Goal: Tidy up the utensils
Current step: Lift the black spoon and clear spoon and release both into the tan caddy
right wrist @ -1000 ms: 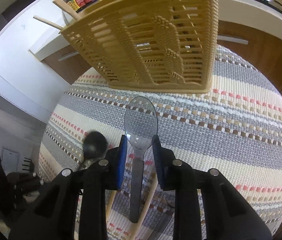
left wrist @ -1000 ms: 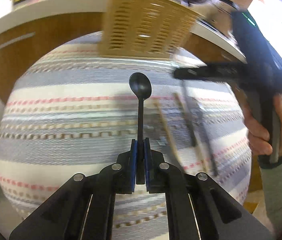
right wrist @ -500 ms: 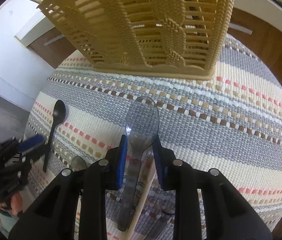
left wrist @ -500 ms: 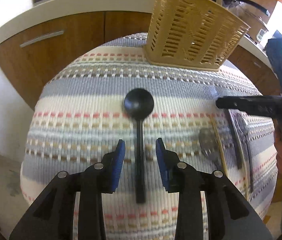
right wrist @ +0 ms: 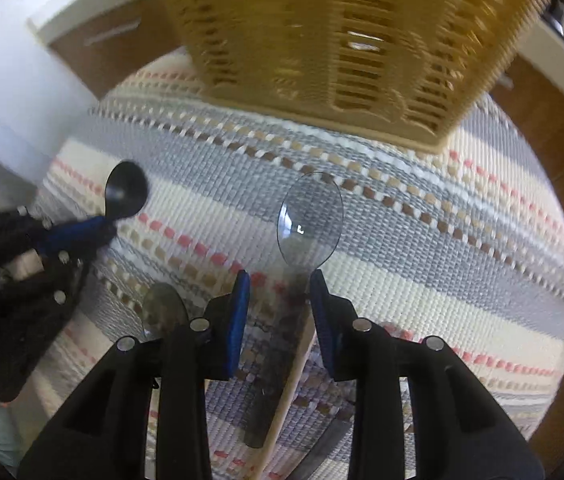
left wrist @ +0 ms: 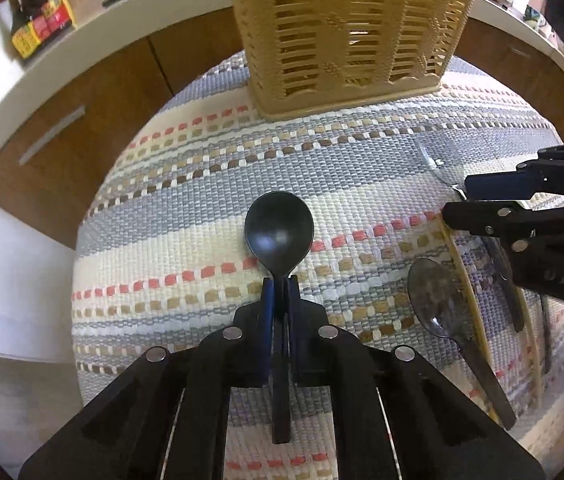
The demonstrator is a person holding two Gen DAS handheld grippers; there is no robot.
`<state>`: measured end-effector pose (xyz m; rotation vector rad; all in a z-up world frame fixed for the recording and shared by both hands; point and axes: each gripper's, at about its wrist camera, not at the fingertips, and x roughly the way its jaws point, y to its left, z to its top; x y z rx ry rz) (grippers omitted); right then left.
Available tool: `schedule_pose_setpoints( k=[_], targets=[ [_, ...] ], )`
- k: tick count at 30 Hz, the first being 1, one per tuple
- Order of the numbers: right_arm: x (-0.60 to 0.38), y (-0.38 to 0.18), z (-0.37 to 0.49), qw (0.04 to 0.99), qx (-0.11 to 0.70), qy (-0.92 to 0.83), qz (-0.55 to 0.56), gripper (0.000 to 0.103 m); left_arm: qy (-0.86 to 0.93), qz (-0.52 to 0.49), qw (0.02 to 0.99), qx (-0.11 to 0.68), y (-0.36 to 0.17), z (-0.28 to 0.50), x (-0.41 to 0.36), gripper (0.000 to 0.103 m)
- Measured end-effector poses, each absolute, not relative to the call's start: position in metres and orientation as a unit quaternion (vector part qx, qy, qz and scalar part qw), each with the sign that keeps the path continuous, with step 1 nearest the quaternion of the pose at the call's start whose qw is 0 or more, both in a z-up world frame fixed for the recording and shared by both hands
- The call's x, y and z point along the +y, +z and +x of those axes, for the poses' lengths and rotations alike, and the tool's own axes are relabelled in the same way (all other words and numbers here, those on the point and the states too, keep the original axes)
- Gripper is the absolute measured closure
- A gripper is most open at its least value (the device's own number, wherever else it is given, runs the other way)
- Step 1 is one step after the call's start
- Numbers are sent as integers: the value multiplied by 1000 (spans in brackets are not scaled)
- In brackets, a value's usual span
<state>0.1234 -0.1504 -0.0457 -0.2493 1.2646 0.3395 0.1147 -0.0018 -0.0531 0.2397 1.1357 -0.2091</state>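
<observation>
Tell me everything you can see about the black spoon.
The black spoon looks like matte plastic, with a round, shallow bowl and a slim straight handle. The left tool is shut on its neck just below the bowl, blue pads on both sides; the handle runs back between the fingers. The bowl faces up and points toward the basket, above the striped woven mat. Contact with the mat can't be judged.

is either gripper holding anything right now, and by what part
The left gripper is shut on the black spoon, clamping its handle just below the bowl. The right gripper is open around the clear spoon, holding nothing.
</observation>
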Motion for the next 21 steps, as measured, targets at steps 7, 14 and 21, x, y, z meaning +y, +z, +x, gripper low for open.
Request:
schedule_pose_setpoints(
  k=[7,14,21],
  targets=[
    [-157,-18,108,803,553,215,-64,93,-141,57,873,463,-6,91,8,99],
    [-187,86,92,862,433,262,-14,93,-177,-7,924,340,93,75,20,99],
    [-213,158,98,914,309,262,7,93,-195,-52,957,207,174,89,20,99]
  ],
)
